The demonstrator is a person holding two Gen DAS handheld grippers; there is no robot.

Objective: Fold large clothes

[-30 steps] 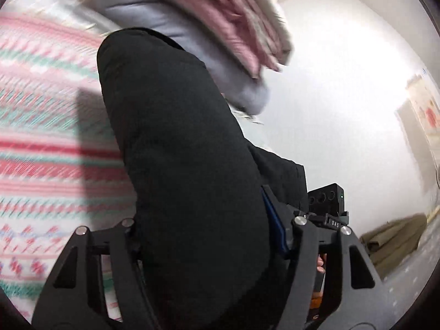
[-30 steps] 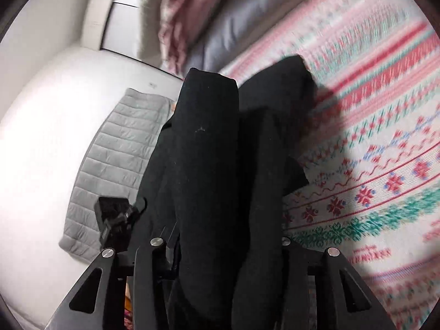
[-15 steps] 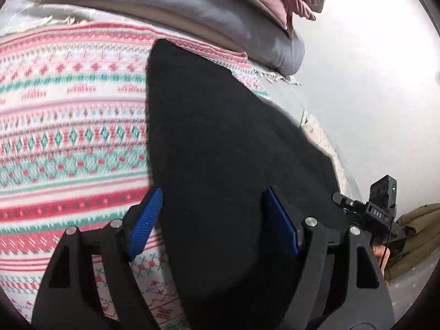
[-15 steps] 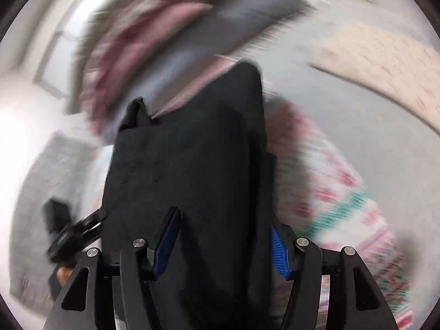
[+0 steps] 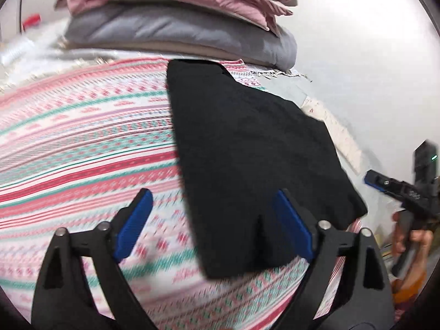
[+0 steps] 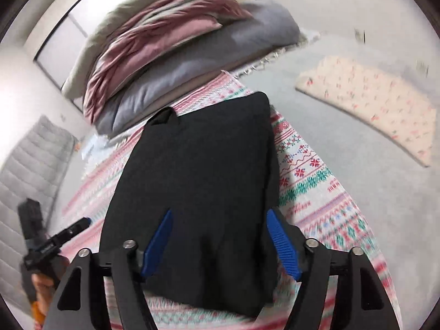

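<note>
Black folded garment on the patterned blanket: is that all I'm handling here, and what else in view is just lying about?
In the job:
- black folded garment
- left gripper, jaws opening, clear of it
- right gripper, jaws opening

Lying about:
- pink-and-green patterned blanket
- stacked pink and grey bedding
- grey quilted pad
- cream floral mat

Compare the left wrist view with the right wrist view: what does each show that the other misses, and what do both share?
Only the left wrist view shows a small red object far behind the bedding. Only the right wrist view shows the grey quilted pad and the cream floral mat. Both share the folded black garment on the patterned blanket, the stacked bedding, and each other's claw. Left claw and right claw are opening, clear of the garment.
</note>
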